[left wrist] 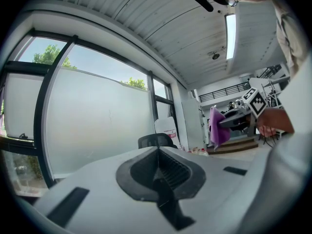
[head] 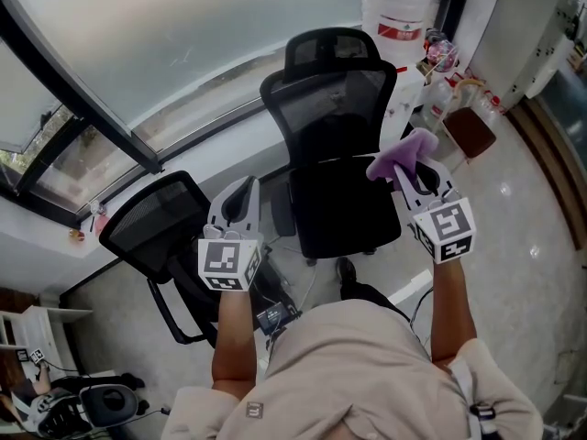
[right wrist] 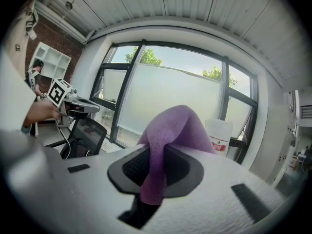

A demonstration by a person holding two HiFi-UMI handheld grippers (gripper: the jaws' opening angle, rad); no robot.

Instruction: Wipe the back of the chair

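Chair (head: 330, 108): black mesh office chair, centre of the scene and far from the person. Its seat faces them and its backrest stands on the far side against the window (head: 138, 44).

Purple cloth (head: 404, 154): pinched in the right gripper (head: 417, 170), jaws closed on a fold, the rest draping over the jaw tips. It is held over the right edge of the seat, near the backrest. I cannot tell whether it touches yet.

Left gripper (head: 243, 191): jaws closed together, nothing between them, held up to the left of the seat.

Risks (judgement):
- The chair probably swivels or rolls, so pressure from the wipe could turn the backrest away. The left gripper may need to steady it.
- Only a fold is held, so dragging over the mesh could pull the cloth free.

Room:
- Far side is tight against the window sill.
- A white jug (head: 394, 7) and bottles crowd the far right.
- A second chair (head: 151, 223) stands just left.
- Open floor lies to the near right.
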